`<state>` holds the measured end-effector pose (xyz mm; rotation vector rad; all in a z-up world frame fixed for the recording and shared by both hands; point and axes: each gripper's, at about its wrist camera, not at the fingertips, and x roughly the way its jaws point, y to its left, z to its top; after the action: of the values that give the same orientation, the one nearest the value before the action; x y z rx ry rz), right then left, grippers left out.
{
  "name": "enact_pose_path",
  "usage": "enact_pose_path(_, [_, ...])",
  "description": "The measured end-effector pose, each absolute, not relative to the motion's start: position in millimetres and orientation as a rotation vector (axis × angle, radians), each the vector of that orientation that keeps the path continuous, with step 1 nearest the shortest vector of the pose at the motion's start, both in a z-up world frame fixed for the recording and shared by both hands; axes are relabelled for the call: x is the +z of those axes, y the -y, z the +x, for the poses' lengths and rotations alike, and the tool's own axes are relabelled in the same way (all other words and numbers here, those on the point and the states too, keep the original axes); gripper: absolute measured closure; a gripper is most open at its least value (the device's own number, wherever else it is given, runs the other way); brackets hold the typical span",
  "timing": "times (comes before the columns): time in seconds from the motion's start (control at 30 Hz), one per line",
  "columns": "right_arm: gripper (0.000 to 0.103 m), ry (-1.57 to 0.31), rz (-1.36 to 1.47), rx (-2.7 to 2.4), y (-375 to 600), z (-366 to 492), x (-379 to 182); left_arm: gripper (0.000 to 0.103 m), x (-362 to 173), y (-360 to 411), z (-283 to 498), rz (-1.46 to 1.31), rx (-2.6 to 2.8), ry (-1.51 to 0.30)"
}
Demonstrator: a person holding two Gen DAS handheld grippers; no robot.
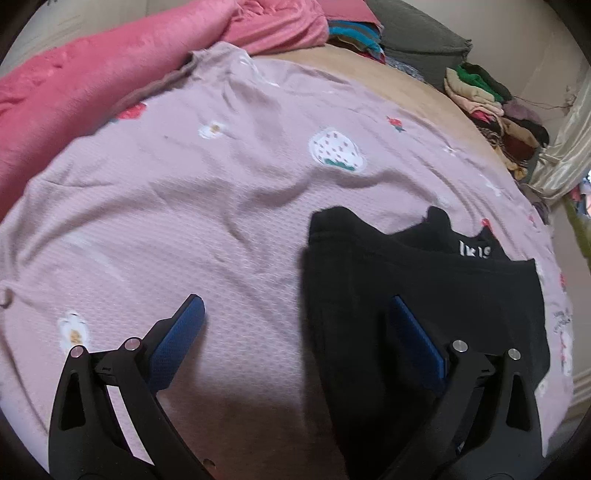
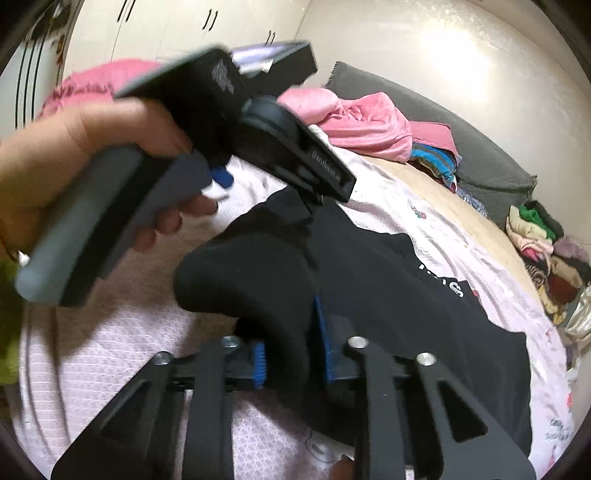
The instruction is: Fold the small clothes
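Note:
A small black garment [image 1: 424, 288] with white lettering lies on the pale pink strawberry-print sheet [image 1: 166, 206]. My left gripper [image 1: 297, 306] hovers open just above it. Its right blue pad [image 1: 417, 343] is over the black cloth, its left pad [image 1: 177, 347] over the sheet, and nothing is pinched. In the right wrist view my right gripper [image 2: 290, 332] is shut on a raised fold at the near edge of the black garment [image 2: 406, 295], with cloth bulging up between the blue pads [image 2: 260, 363]. A hand [image 2: 74, 147] holds the left gripper's handle at the upper left.
A rumpled pink blanket [image 1: 92, 85] lies along the far left of the bed. A grey cushion [image 1: 417, 33] and stacks of folded clothes [image 1: 491, 107] sit at the far right edge. White wardrobe doors [image 2: 166, 26] stand behind the bed.

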<state>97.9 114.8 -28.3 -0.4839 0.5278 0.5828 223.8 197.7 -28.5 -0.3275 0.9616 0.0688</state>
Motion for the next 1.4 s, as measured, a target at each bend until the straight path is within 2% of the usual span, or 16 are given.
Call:
enact_pose_path(0.23, [0.086, -0.538, -0.397, 0.599, -101, 94, -17, 0.010, -36, -189, 226, -0.373, 0.007, -0.983])
enact_pose_path(0.3, [0.086, -0.539, -0.387, 0.599, -100, 92, -16, 0.014, -36, -186, 225, -0.385, -0.008, -0.977])
enact_pose_path(0.37, [0.086, -0.540, -0.383, 0.598, -99, 93, -16, 0.034, -35, -182, 225, -0.380, -0.024, -0.973])
enact_pose_path(0.4, [0.086, -0.539, -0.382, 0.598, -98, 92, -15, 0.037, -34, -181, 225, -0.383, -0.034, -0.973])
enact_pose_path(0.53, [0.087, -0.536, -0.375, 0.596, -94, 91, -14, 0.072, -33, -175, 225, -0.412, -0.079, -0.966])
enact_pose_path(0.63, [0.088, -0.527, -0.374, 0.591, -90, 89, -11, 0.085, -25, -166, 221, -0.394, -0.085, -0.938])
enact_pose_path(0.93, [0.090, -0.489, -0.335, 0.568, -66, 77, 1, 0.091, 10, -146, 208, -0.376, -0.104, -0.840])
enact_pose_path(1.4, [0.096, -0.451, -0.233, 0.498, -9, 65, 28, 0.091, 59, -91, 201, -0.320, -0.128, -0.779])
